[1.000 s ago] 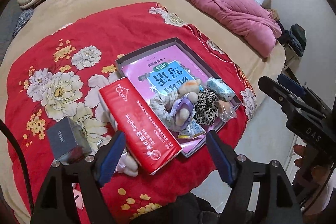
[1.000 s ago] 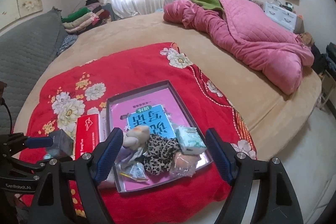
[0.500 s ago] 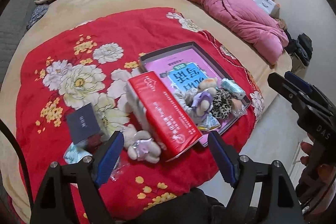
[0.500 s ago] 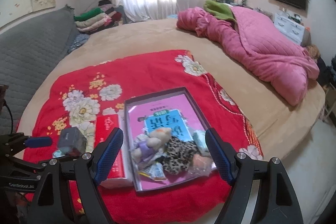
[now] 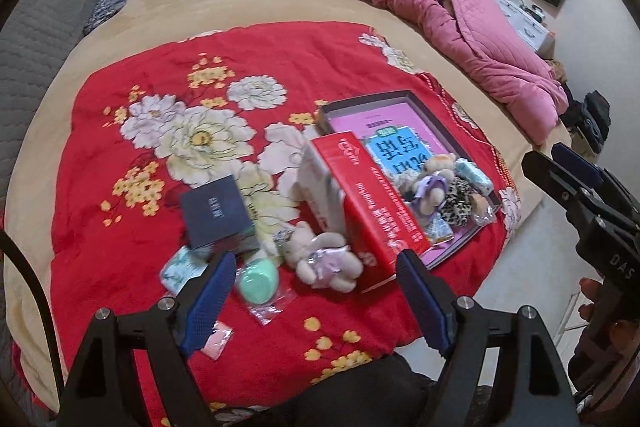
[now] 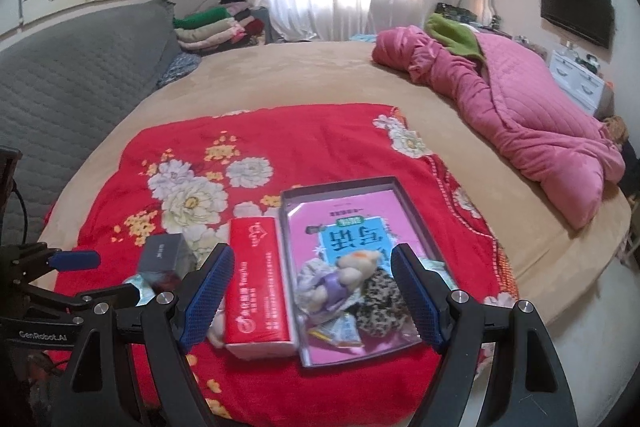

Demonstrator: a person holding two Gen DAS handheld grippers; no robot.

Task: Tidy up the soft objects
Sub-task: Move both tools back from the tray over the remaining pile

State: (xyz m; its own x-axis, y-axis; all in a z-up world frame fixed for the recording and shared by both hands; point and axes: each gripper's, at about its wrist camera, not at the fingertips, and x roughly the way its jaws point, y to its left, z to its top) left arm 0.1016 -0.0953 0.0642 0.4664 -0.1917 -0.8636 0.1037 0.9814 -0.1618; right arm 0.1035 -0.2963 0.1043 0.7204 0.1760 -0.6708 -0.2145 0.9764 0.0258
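On the bed (image 6: 304,75), over a red flowered blanket (image 5: 168,75), sits a shallow tray (image 6: 344,185) lined with a pink and blue printed sheet. Soft things already in the tray: a plush bear (image 6: 352,267) in purple, a leopard-print scrunchie (image 6: 380,303), a pale tissue pack (image 5: 474,175) and some small clear packets. A red tissue box (image 5: 372,203) lies just beside the tray's left wall, touching it.

Outside the tray, left of the red box: a second plush bear (image 5: 324,255), a mint-green sponge in a clear bag (image 5: 258,277), a pale floral packet (image 5: 180,265), a small pink item (image 5: 218,341), and a dark box (image 5: 216,211).

Left tool (image 5: 312,295): released, nothing between the pads, hanging above the loose bear and the green sponge. Right tool (image 6: 310,295): released and empty, hanging above the near end of the tray and the red box.

Judgement: sorting is partly done; the step in hand looks like choosing the next loose item. The bear beside the red box is the likely pick for the left tool. That move calls for lowering over the bear's body, clearing the red box edge, closing gently, then carrying it over the tray wall into the free far half. The bagged sponge may slip, being in slick film.
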